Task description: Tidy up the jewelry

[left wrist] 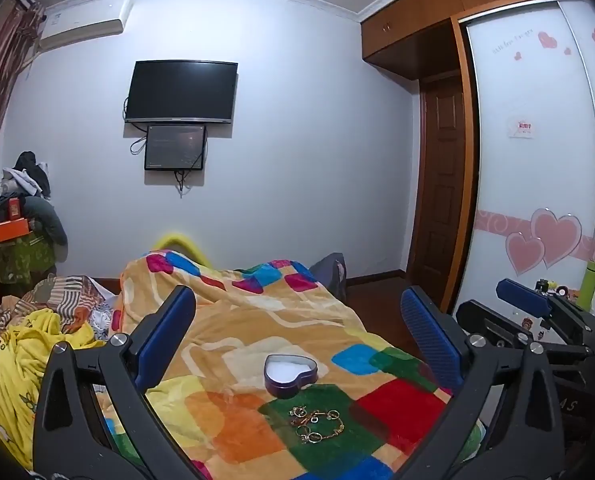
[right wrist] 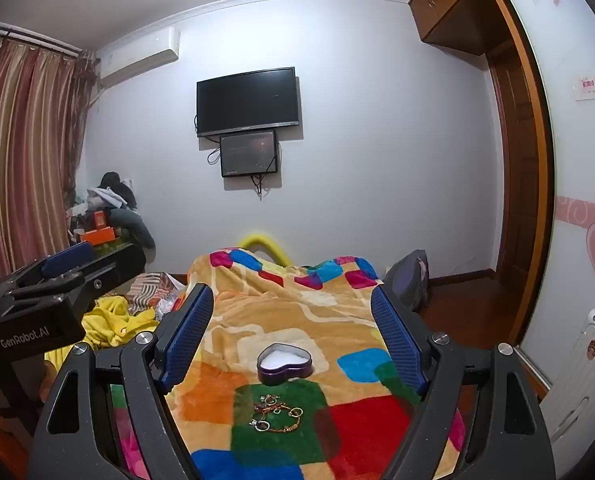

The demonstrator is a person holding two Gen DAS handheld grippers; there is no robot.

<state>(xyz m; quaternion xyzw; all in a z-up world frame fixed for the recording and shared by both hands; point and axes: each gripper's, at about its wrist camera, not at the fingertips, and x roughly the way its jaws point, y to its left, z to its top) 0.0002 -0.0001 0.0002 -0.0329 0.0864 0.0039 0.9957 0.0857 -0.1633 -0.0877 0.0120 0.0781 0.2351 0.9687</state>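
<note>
A heart-shaped purple tin point(left wrist: 290, 374) with a white lining lies open on the colourful blanket; it also shows in the right wrist view point(right wrist: 284, 362). Just in front of it, on a green patch, lies a small pile of gold jewelry point(left wrist: 316, 424): rings, earrings and a chain, also in the right wrist view point(right wrist: 277, 414). My left gripper point(left wrist: 297, 312) is open and empty, held above and behind the tin. My right gripper point(right wrist: 293, 308) is open and empty, in the same stance. Each gripper shows at the edge of the other's view.
The patchwork blanket point(left wrist: 237, 320) covers the bed. Yellow and striped bedding point(left wrist: 25, 344) is heaped at the left. A cluttered stand point(left wrist: 17, 220) is in the far left corner. A wardrobe with heart stickers point(left wrist: 537, 160) and a white suitcase point(right wrist: 585, 360) stand at the right.
</note>
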